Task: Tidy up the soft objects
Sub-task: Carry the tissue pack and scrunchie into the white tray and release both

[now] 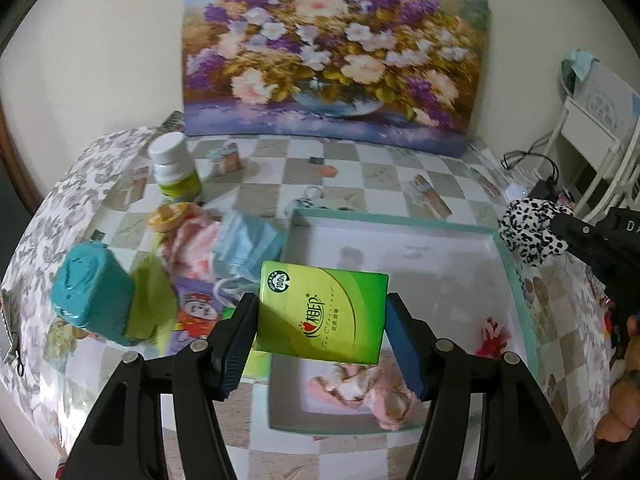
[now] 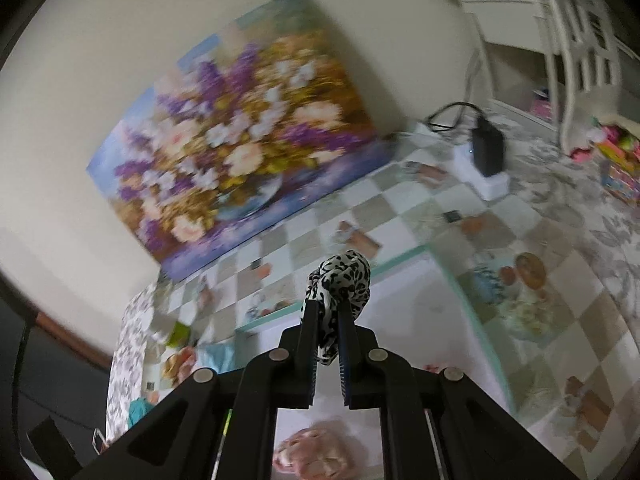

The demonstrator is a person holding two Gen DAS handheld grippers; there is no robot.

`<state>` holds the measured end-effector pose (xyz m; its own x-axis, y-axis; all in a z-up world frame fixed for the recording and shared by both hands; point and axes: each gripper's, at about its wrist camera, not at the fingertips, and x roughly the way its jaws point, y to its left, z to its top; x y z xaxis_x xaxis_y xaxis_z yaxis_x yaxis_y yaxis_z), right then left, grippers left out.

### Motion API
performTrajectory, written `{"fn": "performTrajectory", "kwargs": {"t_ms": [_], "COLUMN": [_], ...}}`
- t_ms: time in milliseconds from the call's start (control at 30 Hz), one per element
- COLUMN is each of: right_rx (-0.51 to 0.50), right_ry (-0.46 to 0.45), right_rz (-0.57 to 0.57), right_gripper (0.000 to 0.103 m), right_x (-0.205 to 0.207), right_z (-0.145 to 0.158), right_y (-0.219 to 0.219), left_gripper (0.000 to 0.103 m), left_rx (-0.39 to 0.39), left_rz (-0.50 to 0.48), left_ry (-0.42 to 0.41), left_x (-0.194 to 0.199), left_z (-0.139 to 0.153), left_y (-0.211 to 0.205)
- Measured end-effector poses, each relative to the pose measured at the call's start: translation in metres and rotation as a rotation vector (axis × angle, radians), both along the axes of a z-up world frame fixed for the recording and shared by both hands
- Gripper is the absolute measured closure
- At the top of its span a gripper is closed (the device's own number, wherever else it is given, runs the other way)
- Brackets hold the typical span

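Where jaws pinch it, tissue pack [image 1: 322, 312] upright (slightly tilted).

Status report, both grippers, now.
Left gripper shut on green tissue pack, above white box. Right gripper shut on spotted scrunchie. Nothing in the way.

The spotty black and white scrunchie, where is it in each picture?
Left wrist view: the spotty scrunchie is at the right edge, held by the right gripper, just outside the white box.
Right wrist view: the scrunchie is in the middle, pinched in the right gripper.
Shared landmark: the flower painting leaning on the wall.
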<state>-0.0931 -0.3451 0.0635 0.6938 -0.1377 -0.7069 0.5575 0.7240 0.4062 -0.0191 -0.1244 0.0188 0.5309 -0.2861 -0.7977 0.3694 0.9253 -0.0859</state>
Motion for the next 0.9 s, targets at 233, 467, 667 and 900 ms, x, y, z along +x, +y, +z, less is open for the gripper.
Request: {"fn": "performTrajectory", "kwargs": {"t_ms": [233,467,667,900], "right_rx": [0.036,0.054,0.073,0.043], "right_ry": [0.048,0.099,0.161,0.176], "right_rz": [-0.071,-0.082,-0.050,-0.019], "right_gripper": [0.094,0.094,0.092,0.091], "right_x": [-0.011,-0.009,0.001,0.005], "right_z": [-0.016,-0.034,-0.052,-0.049], "right_y": [-0.029,-0.039,-0.035,-0.026], "left_gripper": [0.038,0.038,0.023,0.019], "left_rx": [0.008,0.030,-0.004,-0.028], "left_rz": [-0.035,-0.093,-0.097,-0.100], "left_ry": [0.070,0.094,0.109,0.102], "left_x": [0.006,0.008,0.012,0.011], "left_z": [-0.022,-0.033,-0.030,-0.017], "left_y": [-0.029,-0.052,-0.048,-0.043]}}
